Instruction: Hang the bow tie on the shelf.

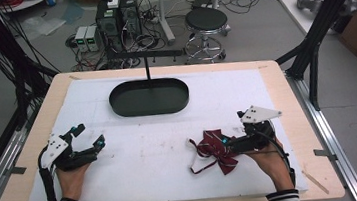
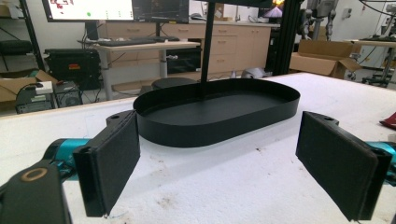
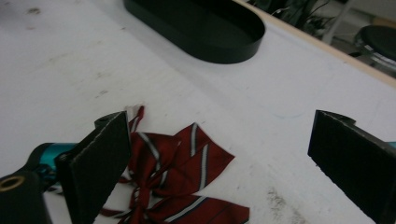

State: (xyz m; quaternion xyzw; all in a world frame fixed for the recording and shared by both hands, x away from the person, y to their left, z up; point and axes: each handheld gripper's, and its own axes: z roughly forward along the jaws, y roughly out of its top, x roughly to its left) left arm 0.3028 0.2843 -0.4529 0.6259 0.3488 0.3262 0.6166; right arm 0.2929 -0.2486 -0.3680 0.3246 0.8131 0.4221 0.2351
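A dark red bow tie (image 1: 215,150) with thin white-and-navy stripes and a loose strap lies crumpled on the white worktop (image 1: 161,147), near its right front. The right claw (image 1: 225,143) hovers over the bow tie, jaws wide — the right gripper view shows the stripes and knot (image 3: 175,182). The left claw (image 1: 89,136), also wide, holds nothing; its view faces the black oval tray (image 2: 219,114).

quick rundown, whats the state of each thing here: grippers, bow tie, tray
left gripper: open, jaws wide apart, holding nothing, over the white mat
right gripper: open, jaws apart, at the bow tie, not closed on it
bow tie: dark red with stripes, lying crumpled on the mat
black oval tray: empty, upright on the mat at the far side
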